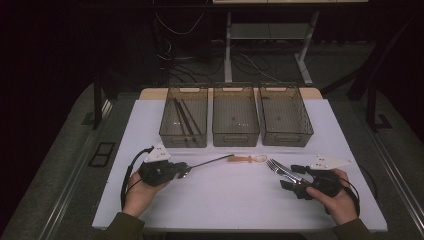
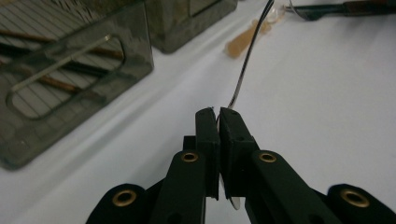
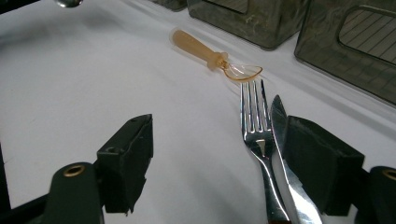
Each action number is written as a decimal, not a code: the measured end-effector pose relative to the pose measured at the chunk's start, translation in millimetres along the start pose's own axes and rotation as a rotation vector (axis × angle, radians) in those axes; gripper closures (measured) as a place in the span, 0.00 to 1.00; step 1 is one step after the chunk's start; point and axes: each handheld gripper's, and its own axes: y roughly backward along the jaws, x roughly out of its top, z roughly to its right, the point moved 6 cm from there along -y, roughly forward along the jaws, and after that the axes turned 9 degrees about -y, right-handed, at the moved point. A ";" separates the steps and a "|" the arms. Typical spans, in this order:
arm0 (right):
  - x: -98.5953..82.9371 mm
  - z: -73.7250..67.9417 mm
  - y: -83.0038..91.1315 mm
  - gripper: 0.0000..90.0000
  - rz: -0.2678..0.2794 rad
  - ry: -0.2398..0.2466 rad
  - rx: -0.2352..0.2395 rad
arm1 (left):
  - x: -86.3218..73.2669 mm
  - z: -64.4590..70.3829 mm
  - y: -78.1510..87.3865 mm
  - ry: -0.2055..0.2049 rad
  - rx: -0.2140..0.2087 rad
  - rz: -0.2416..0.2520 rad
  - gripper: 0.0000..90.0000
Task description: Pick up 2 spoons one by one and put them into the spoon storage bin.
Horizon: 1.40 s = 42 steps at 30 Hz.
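Three bins (image 1: 235,131) stand in a row at the far side of the white table (image 1: 235,200), the left one already holding long dark sticks. Your left gripper (image 2: 218,112) is pinched tight on the end of a thin metal utensil (image 2: 246,58) at the near left; keep it level as you lift. Your right gripper (image 3: 215,140) is spread, with the fork (image 3: 254,126) and knife (image 3: 280,140) against its right jaw, so centre them before closing.

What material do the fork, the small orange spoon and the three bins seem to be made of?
Fork: polished metal, probably steel; it reflects like a mirror. Small orange spoon: translucent plastic or silicone, matte handle, clear glossy bowl. Bins: smoky see-through plastic, apparently rigid; the ribbed floors show through the walls.
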 end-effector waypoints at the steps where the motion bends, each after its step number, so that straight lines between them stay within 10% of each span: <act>1: 0.1 0.1 0.1 0.28 0.000 0.000 -0.001 | 3.3 -1.0 -1.7 -0.002 -0.001 0.003 0.96; 27: 1.6 0.8 3.7 0.28 0.015 0.005 -0.003 | 77.4 -22.4 -45.9 -0.022 0.070 0.092 0.96; 42: 1.4 0.9 5.1 0.28 0.015 0.004 0.008 | 114.1 -52.8 -85.5 0.006 0.208 0.024 0.96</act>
